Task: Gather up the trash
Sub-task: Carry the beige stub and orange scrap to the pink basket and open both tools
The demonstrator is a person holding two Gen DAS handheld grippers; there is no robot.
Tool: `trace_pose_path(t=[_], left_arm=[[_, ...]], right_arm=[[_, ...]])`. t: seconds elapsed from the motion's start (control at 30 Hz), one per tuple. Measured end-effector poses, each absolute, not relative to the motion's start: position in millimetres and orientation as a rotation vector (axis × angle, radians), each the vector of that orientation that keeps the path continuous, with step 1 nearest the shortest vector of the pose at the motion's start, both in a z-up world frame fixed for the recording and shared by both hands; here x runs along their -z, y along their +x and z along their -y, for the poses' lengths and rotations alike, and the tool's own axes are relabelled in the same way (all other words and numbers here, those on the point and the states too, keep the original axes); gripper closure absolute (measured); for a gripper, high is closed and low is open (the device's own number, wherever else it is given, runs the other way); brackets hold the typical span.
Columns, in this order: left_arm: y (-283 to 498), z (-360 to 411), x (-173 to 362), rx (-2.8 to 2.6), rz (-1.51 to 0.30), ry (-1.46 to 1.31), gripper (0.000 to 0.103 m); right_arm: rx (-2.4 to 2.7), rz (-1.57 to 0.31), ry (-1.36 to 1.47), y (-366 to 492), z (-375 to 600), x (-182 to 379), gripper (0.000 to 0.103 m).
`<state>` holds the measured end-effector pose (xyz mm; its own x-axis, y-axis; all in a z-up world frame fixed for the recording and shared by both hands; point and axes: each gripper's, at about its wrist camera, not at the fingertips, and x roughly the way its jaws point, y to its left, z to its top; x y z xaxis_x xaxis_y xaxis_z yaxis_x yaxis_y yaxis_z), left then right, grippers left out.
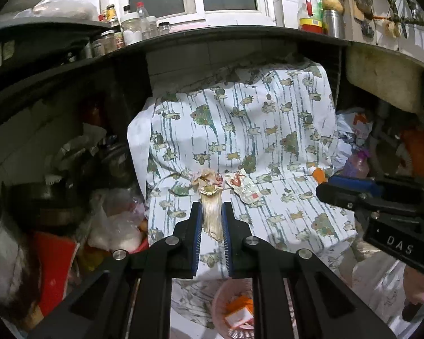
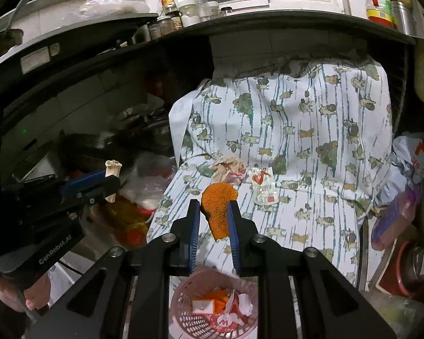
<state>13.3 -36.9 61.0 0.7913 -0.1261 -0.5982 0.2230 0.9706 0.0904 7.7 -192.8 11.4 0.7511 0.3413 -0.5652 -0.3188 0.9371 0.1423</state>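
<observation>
Now the left claw (image 1: pixel 211 212) pinches a pale bone-like scrap (image 1: pixel 211 214), perhaps paper; right claw (image 2: pixel 213 212) clamps an orange crumbed piece (image 2: pixel 219 212), pink basket (image 2: pixel 183 308) just below both.

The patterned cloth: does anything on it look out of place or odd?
Yes. Two pieces of litter lie on the patterned cloth: a crumpled tissue stained red, and beside it a torn white and red wrapper. The pink basket below already holds similar scraps, so these look left behind.
</observation>
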Motion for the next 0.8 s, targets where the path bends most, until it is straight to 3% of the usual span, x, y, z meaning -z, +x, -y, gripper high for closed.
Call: trace_pose_path(t=[0.3, 0.8], left_arm=[[5.5, 27.5, -13.0, 0.202, -0.747, 0.03, 0.088], [33.3, 34.2, 69.9, 0.283, -1.06, -0.034, 0.088]], right_arm=[[-0.4, -0.716, 0.135, -3.4, 200.0, 34.3, 0.084], [-0.444, -1.032, 0.221, 31.2, 202.4, 127.7, 0.084]])
